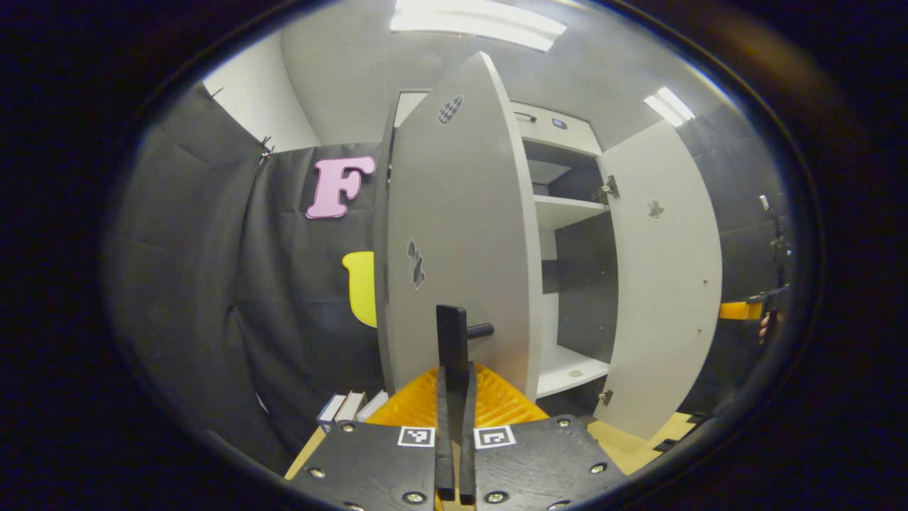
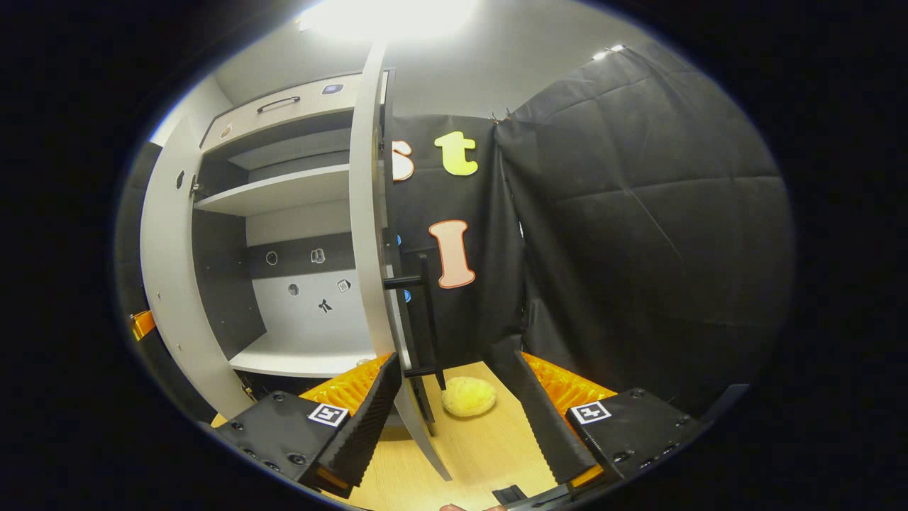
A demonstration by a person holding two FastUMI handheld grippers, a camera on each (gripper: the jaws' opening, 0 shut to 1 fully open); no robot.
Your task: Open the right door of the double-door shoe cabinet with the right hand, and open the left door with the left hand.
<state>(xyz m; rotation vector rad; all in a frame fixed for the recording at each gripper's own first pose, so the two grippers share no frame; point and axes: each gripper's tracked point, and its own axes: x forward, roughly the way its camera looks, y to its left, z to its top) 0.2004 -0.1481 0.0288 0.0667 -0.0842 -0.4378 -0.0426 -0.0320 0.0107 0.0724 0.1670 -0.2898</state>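
Left door handle (image 1: 452, 339) — pinched in left claw (image 1: 455, 397) | right claw (image 2: 454, 419) agape

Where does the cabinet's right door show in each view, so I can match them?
Left gripper view: right door hangs open at the right; the left claw is shut on the left door's handle at centre.
Right gripper view: right door stands edge-on at centre, with the right claw open around it.
Shared landmark: the cabinet's upper shelf.
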